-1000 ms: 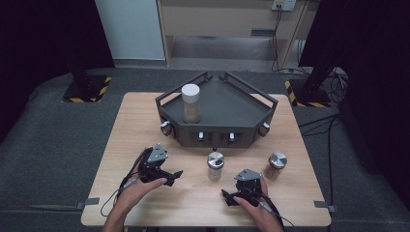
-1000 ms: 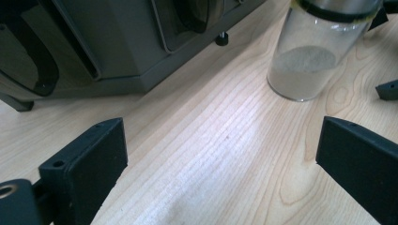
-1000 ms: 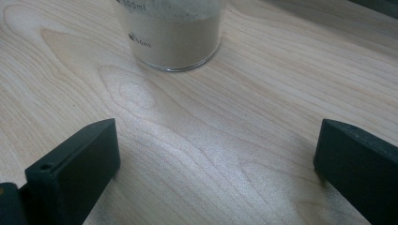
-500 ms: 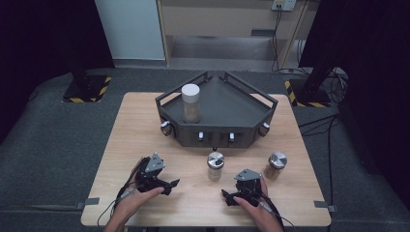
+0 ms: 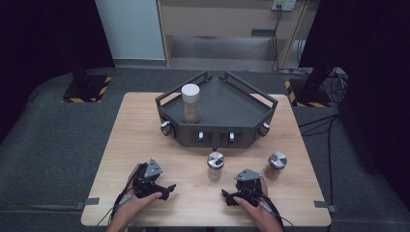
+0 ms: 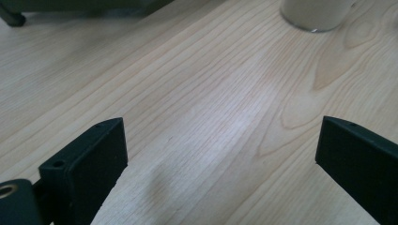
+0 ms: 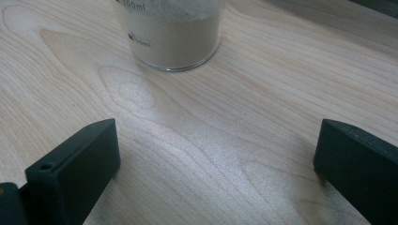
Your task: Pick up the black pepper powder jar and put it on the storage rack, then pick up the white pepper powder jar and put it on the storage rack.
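We rest the left gripper [image 5: 164, 188] and the right gripper [image 5: 231, 198] low over the wooden surface [image 5: 125, 140], both with jaws spread wide and holding nothing. The nearest jar [image 5: 215, 166], part-filled with sand, stands upright just ahead of our right gripper, untouched

The left gripper [image 5: 168, 187] now sits closer to the near edge of the wooden table [image 5: 130, 125] than it did a second ago, having slid back toward six o'clock and slightly toward the left. Its jaws, spread wide with nothing between them, now point toward three o'clock, at the nearer metal-lidded jar [image 5: 215, 166], rather than angling up the table. The hand [image 5: 138, 191] holding it has drawn back with it.
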### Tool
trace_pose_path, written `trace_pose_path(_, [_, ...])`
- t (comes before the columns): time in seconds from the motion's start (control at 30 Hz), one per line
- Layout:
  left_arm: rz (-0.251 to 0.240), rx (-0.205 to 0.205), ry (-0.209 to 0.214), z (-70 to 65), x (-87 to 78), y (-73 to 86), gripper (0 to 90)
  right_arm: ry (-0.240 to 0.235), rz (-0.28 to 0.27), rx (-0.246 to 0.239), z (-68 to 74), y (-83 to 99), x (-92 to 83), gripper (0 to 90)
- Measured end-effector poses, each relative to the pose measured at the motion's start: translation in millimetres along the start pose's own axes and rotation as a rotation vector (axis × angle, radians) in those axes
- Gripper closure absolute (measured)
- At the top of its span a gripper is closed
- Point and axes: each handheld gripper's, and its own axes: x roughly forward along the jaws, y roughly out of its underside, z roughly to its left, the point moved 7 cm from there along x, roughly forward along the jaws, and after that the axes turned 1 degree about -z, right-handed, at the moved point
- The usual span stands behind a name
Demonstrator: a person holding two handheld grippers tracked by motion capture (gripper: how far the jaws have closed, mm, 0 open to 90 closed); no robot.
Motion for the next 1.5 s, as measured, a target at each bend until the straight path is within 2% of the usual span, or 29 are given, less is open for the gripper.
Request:
trace_pose_path(0.17, [0.009, -0.019, -0.02, 2.5, 1.4, 2.8, 1.3, 0.0, 0.0, 0.0, 0.0, 0.0, 0.0, 0.8])
trace_pose_path(0.67, [0.068, -0.038, -0.055, 7.6, 14.0, 11.6, 1.3, 0.001, 0.0, 0.001, 0.2, 0.1, -0.1, 0.8])
trace_pose_path(0.8, [0.056, -0.07, -0.041, 12.1, 15.4, 14.8, 0.0, 0.001, 0.0, 0.001, 0.2, 0.1, -0.2, 0.8])
trace_pose_path(0.93, [0.027, -0.08, -0.048, 14.4, 16.9, 18.8, 0.0, 0.001, 0.001, 0.001, 0.2, 0.0, -0.3, 0.8])
trace_pose_path(1.5, [0.02, -0.069, -0.037, 16.6, 16.2, 20.7, 0.0, -0.01, 0.008, -0.006, -1.6, -0.9, -0.5, 0.5])
